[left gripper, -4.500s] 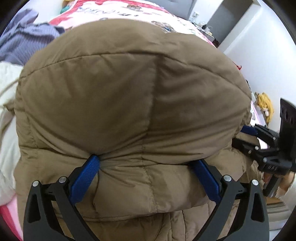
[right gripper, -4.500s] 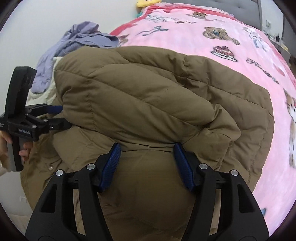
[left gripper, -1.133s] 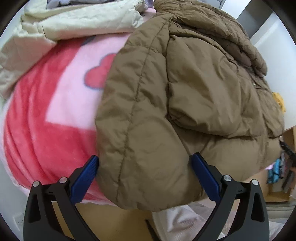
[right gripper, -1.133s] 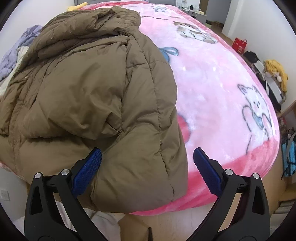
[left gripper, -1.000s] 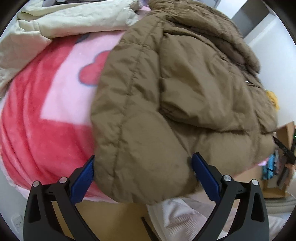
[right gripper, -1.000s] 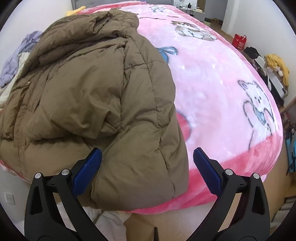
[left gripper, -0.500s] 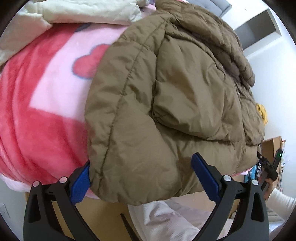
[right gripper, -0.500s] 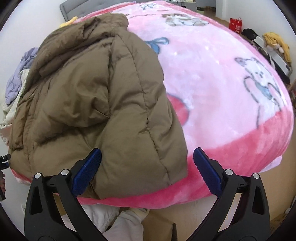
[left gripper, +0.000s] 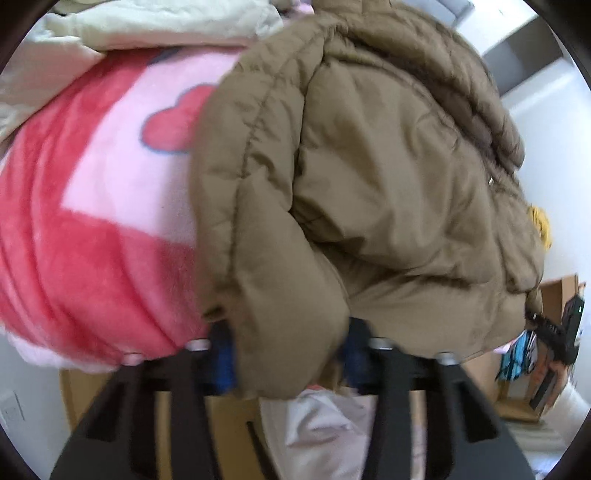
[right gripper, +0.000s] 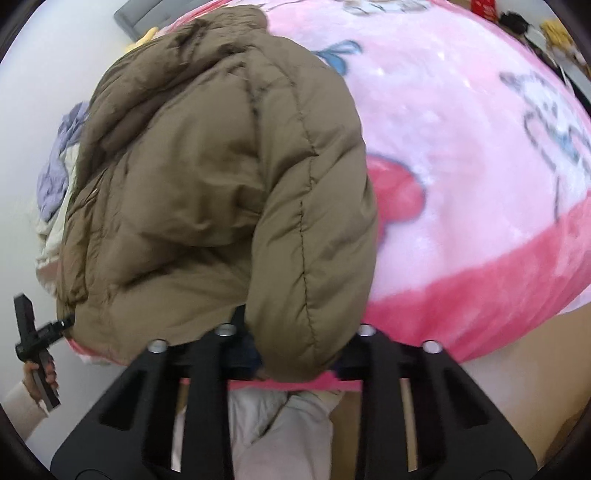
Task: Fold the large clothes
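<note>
- Left wrist view: our left gripper [left gripper: 286, 350] sits at 6 o'clock w/ its tongs pinching the near corner of the brown puffer jacket [left gripper: 388, 192]. Blue pads mostly buried in fabric; frame is blurred. The jacket lies bunched on the pink blanket [left gripper: 96, 221], filling centre to 2 o'clock. A cream garment [left gripper: 155, 26] is heaped at 11 o'clock. The right gripper [left gripper: 554, 332] shows small at 4 o'clock, at the jacket's far hem corner.
- Right wrist view: our right gripper [right gripper: 295, 354] at 6 o'clock, tongs pinching the other near hem corner. The jacket runs from centre to 11 o'clock, near edge overhanging the bed edge. The left gripper [right gripper: 37, 336] appears at 8 o'clock, touching the hem. A lilac garment [right gripper: 55, 173] lies at 9 o'clock.
- Progress, as we judge it: sleeves look tucked inward, body seems partly folded; both hem corners gripped. Prob. left: carry hem toward collar, flatten, then the other clothes.
</note>
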